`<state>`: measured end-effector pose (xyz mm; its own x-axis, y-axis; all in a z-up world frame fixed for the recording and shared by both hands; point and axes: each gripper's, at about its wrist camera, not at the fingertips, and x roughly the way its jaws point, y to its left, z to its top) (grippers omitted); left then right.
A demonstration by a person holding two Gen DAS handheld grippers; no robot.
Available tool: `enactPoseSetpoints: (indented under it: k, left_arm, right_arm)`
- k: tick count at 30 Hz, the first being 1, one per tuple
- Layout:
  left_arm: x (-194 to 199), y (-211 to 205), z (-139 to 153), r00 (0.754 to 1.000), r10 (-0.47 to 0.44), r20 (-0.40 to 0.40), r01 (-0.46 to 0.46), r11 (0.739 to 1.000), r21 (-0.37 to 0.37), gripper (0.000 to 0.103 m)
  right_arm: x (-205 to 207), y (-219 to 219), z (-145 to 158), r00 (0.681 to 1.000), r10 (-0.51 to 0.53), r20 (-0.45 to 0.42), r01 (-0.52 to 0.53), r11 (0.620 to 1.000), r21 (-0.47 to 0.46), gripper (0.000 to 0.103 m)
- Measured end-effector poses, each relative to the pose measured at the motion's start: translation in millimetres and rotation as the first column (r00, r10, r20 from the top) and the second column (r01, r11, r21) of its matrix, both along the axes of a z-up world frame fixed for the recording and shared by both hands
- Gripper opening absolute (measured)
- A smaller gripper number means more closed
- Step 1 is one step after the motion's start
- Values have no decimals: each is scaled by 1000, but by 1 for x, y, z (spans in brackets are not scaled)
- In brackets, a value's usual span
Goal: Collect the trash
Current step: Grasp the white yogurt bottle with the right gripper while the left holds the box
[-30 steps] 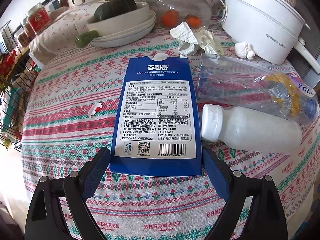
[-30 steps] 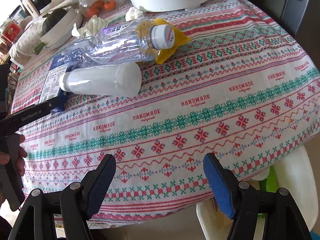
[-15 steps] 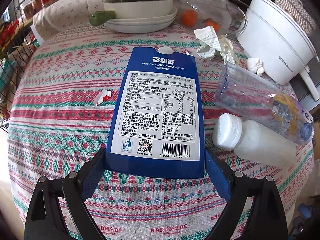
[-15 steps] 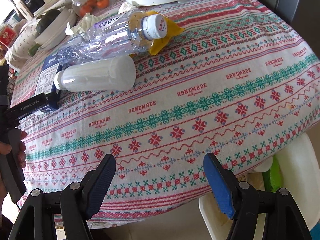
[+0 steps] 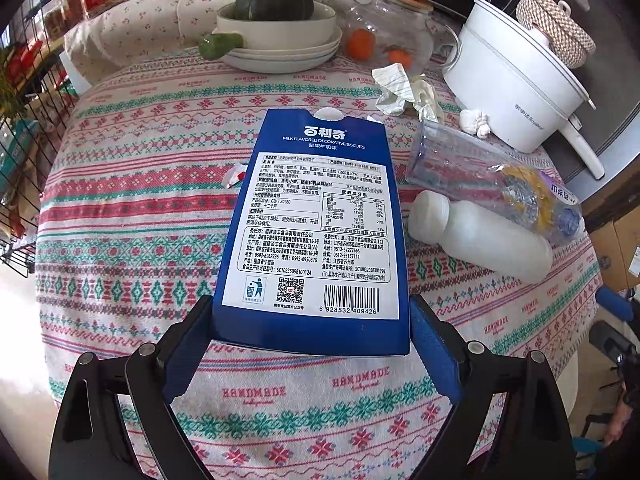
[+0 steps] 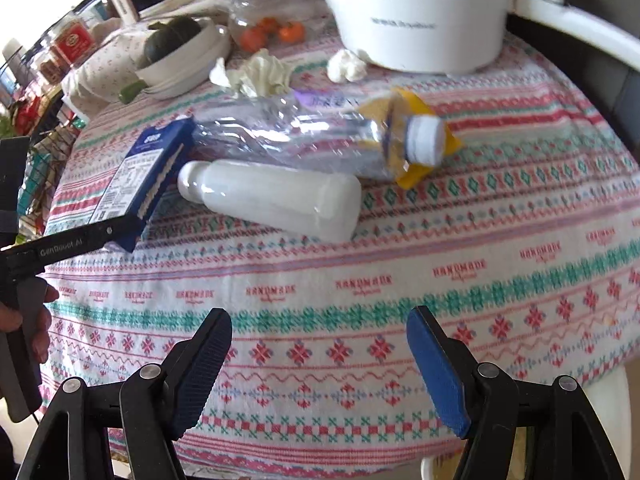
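The left gripper [image 5: 310, 320] was clamped on the near end of the blue biscuit box [image 5: 316, 224], one pad pressed against each long side, barcode end nearest the camera. In the right wrist view that box [image 6: 140, 176] sat tilted, its near end raised off the tablecloth [image 6: 400, 280] and its far end low by the cloth. A hand [image 6: 28, 320] gripped the handle of that tool at the frame's left edge.

The right gripper [image 6: 320, 356] stood released, its jaws spread with nothing between them, hovering above the table's near edge, well apart from the box.

Just beside the box, on its right in the left wrist view, a white milk bottle [image 5: 480, 236] lay on its side, cap toward the box. Touching it on the far side lay a crushed clear plastic bottle [image 5: 492, 176] with a white cap, its neck resting on a yellow wrapper [image 6: 416, 136]. Beyond the box's far end sat a crumpled tissue [image 5: 404, 88], and a smaller white wad [image 5: 474, 122] rested against the white electric pot [image 5: 516, 80]. To the left of the box a small red-and-white scrap [image 5: 235, 173] lay on the cloth. Farther back from the box stood a stack of white dishes [image 5: 280, 40] holding a dark green squash [image 5: 274, 0], and a glass jar [image 5: 388, 36] with an orange on its lid.
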<state>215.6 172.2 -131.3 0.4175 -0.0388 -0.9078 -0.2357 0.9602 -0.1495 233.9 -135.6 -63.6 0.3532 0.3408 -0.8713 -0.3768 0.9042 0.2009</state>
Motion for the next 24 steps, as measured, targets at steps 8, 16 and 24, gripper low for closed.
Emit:
enactPoseSetpoints:
  k: [8,16,24]
  left_arm:
    - [-19,27,3,1000,1,-7,-2,998,-64,94]
    - [-23,38,3,1000,6,-5,-6,997,-75,94]
    - [-25,36,4,1000,0,-2,0,998,-68,94]
  right_arm:
    - [39,56,-16,973,226,54,-222,973,-60,75]
    - [63,92,-43,948,312,62,-301,943,-142,74]
    - [72,112,-62,919,393,22,-371,886,-279,74]
